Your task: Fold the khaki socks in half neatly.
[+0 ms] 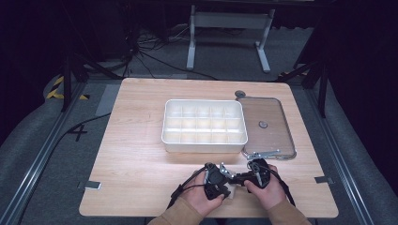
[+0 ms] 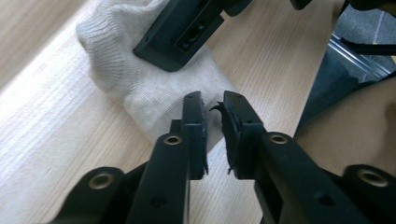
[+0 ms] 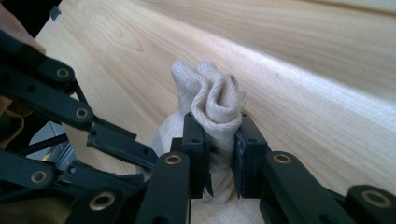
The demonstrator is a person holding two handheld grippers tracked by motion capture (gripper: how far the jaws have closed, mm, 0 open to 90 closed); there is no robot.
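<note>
The white tray [image 1: 204, 125] sits with its compartments bare. Near it on the counter [image 1: 136, 154], the right tongs [image 3: 219, 140] pinch a sock [image 3: 215, 100]; the left tongs [image 2: 213, 109] gape slightly, gripping nothing.

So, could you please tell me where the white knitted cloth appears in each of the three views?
High view: the white knitted cloth peeks out at the bottom centre, between the two hands.
Left gripper view: it lies upper left to centre, just beyond the left gripper, whose jaws stand apart.
Right gripper view: it bunches up at centre, pinched in the right gripper.
Shared landmark: the wooden table, under the cloth in every view.
</note>
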